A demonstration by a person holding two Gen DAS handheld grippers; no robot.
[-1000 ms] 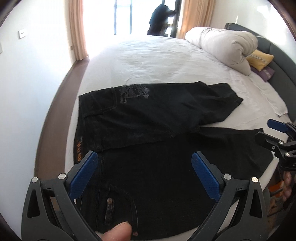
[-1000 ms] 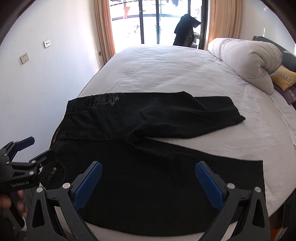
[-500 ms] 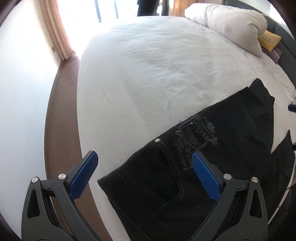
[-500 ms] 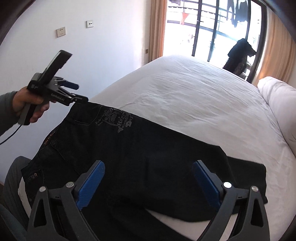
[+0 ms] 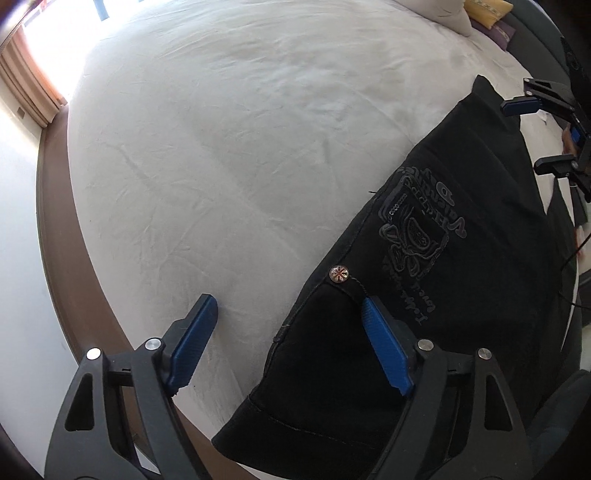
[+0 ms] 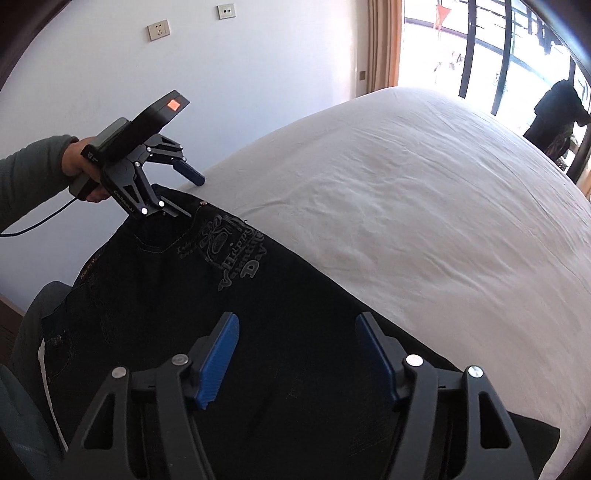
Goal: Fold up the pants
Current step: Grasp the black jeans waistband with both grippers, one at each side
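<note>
Black pants (image 5: 424,295) with a grey printed emblem (image 5: 417,229) lie flat on the white bed (image 5: 240,129). My left gripper (image 5: 288,321) is open over the far waist corner, one pad on the pants near a round metal button (image 5: 338,274), the other over the sheet. It also shows in the right wrist view (image 6: 190,195). My right gripper (image 6: 295,343) is open, low over the far edge of the pants (image 6: 221,314) leg. It also shows at the right edge of the left wrist view (image 5: 532,136).
The bed's edge and brown floor (image 5: 51,240) run along the left. A white wall with sockets (image 6: 159,30) stands behind the left gripper. A bright balcony door (image 6: 480,48) is beyond the bed. Pillows (image 5: 484,11) sit at the headboard end.
Both grippers have moved forward and down to the far edge of the pants. The right gripper's fingers stand closer together than before. The pants have not moved.
</note>
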